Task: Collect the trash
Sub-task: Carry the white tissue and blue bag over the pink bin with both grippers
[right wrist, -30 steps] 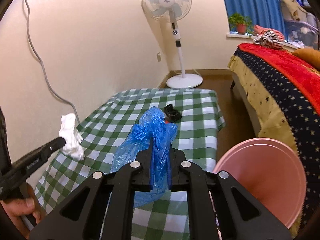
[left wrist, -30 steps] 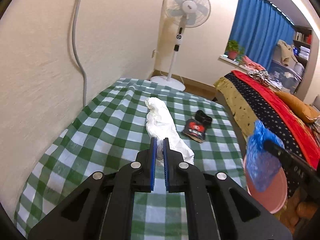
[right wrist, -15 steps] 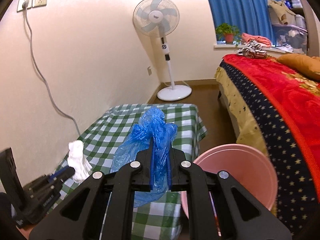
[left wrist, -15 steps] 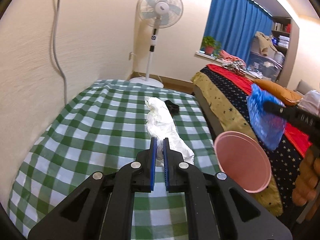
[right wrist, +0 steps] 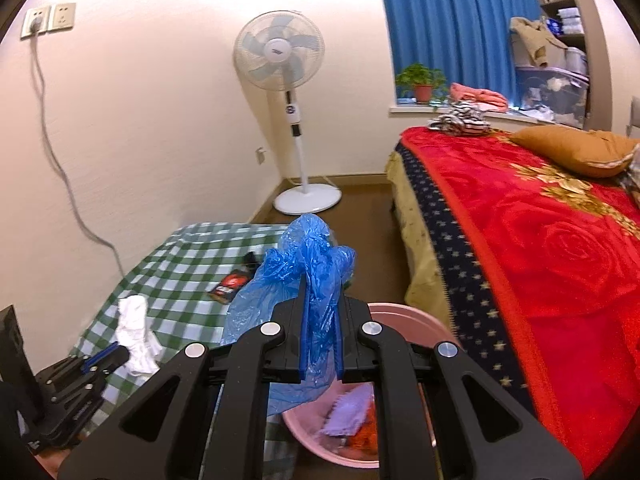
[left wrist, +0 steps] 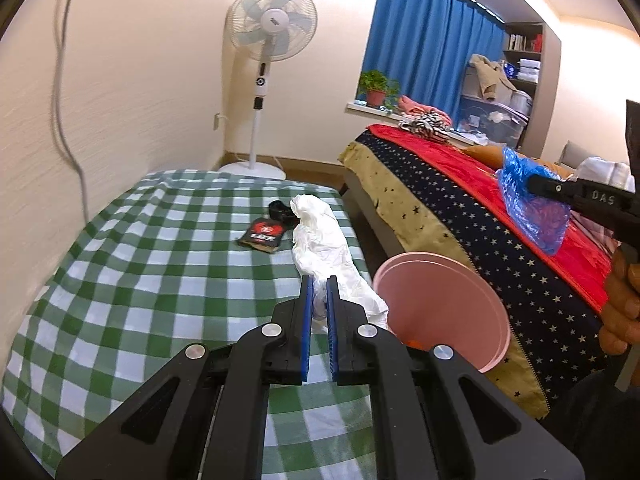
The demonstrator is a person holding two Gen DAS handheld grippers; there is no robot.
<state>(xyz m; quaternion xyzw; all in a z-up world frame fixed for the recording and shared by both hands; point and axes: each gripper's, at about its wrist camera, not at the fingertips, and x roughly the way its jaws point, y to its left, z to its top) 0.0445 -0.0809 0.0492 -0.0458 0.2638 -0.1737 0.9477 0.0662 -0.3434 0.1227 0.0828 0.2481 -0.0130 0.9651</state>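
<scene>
My left gripper pinches crumpled white plastic bag, right gripper pinches crinkled blue plastic bag, jaws near-closed; either light film may cling to pads, miss round pink plastic bin

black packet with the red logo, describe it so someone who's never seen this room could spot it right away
Find the low table under the green and white checked cloth, in front of the white standing fan. Toward its far end lies a flat black packet with a red logo. Only it carries print; the black lump just beyond it is plain.

"DAS" is printed on the right tongs.
</scene>
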